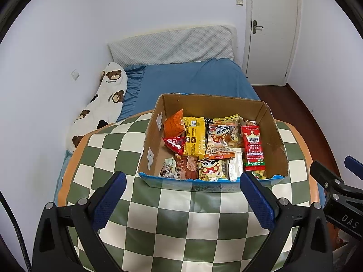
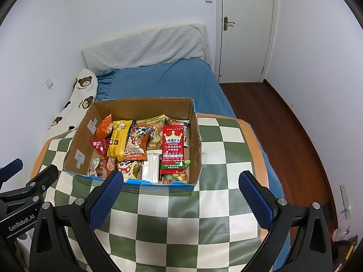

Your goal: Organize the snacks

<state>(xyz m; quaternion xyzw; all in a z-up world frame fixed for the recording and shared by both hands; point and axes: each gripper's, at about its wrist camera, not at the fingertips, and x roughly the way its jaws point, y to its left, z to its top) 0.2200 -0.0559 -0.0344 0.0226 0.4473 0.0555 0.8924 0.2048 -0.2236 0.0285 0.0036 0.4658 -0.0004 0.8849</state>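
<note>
The left wrist view is taken from above the near edge of the checkered table (image 1: 181, 226), angled down and forward along the open left gripper (image 1: 182, 200). The cardboard box (image 1: 272, 133) is seen close, right of centre. The right wrist view is set alongside, facing the same way past the right gripper (image 2: 180, 200), with the box (image 2: 195, 136) left of centre. Box, table, bed (image 2: 163, 79) and door (image 2: 245, 29) are shared by both.

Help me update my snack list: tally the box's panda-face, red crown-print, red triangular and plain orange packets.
Panda-face packets: 2
Red crown-print packet: 1
Red triangular packet: 1
Plain orange packet: 1
Total: 5
</note>
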